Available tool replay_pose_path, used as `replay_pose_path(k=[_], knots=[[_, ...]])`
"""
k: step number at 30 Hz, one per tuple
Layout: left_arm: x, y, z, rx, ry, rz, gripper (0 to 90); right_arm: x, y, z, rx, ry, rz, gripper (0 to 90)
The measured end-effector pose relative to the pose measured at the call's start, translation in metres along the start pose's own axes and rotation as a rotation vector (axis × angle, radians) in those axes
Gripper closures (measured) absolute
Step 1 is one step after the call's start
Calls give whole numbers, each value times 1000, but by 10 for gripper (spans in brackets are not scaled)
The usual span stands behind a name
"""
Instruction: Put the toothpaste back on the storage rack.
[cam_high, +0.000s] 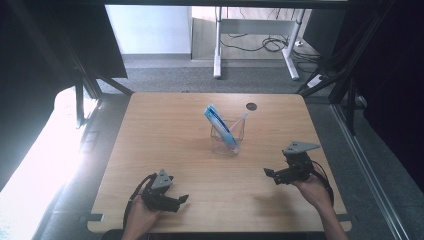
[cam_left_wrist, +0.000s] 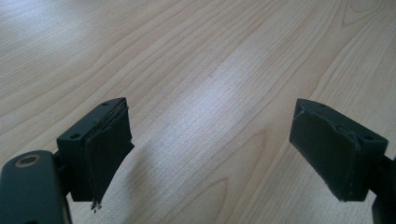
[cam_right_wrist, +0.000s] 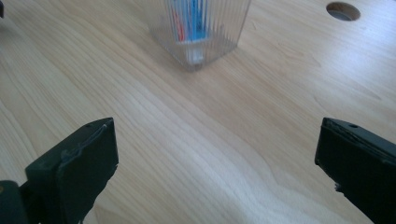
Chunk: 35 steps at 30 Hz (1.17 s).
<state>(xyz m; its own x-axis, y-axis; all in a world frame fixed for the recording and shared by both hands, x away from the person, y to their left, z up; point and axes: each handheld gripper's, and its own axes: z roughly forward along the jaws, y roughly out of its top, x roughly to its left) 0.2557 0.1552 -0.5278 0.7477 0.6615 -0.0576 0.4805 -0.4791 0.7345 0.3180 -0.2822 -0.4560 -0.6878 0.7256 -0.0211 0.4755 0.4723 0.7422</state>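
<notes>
A clear ribbed cup (cam_high: 227, 136) stood near the middle of the wooden desk (cam_high: 165, 145), with a blue-and-white tube (cam_high: 218, 126) leaning in it, its top tilted to the left, and a thin pale stick (cam_high: 242, 119) beside the tube. The left gripper (cam_high: 179, 200) hovered low over the desk's near edge, fingers (cam_left_wrist: 100, 149) spread wide and holding nothing. The right gripper (cam_high: 269, 173) sat at the right, well apart from the cup — its fingers (cam_right_wrist: 79, 163) also wide open and empty, pointed toward the cup (cam_right_wrist: 201, 30)
</notes>
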Motion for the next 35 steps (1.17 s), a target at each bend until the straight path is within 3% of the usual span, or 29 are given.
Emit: replay_pose_path(k=[12,22,35], knots=[[-1,0,0,3,2,0,131,2,-43,-13,2,-49,49,0],[-2,-1,0,4,2,6,131,8,-78,-8,19,-58,75,0],[1,-1,0,21,14,-2,130,14,-93,-1,79,-56,52,0]])
